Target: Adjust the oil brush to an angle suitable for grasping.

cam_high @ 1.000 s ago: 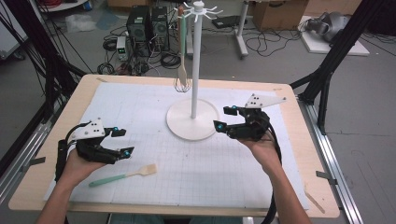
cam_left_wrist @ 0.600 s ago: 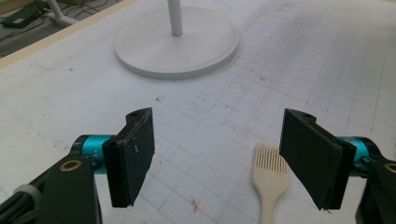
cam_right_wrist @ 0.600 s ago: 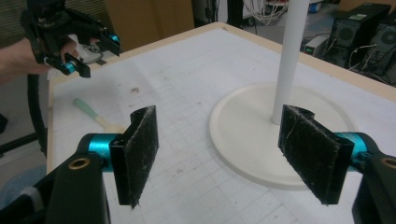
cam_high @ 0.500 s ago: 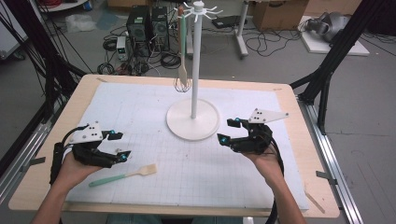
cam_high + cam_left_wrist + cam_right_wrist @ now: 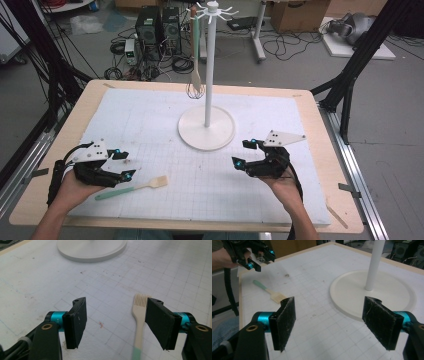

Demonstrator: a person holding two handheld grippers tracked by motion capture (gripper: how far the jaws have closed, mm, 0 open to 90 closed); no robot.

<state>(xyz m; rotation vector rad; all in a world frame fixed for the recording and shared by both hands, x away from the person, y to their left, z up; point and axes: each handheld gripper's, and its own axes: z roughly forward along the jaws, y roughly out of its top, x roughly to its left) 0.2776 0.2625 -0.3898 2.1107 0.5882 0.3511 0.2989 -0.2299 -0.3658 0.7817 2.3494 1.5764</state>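
Left claw (image 5: 123, 164) open and narrowing over brush (image 5: 132, 188), right claw (image 5: 244, 152) wide and empty, rack base (image 5: 207, 128) between.

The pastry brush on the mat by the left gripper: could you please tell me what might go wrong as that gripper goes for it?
The pastry brush lies flat, off-centre by one jaw of the open left gripper, whose jaws have just been closing with nothing between them; one jaw might nudge it away. It lies low on the mat, so the jaws may scrape the surface.

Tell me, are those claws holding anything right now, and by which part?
Nothing is held. Both the left claw and the right claw are open; the brush lies loose on the mat.
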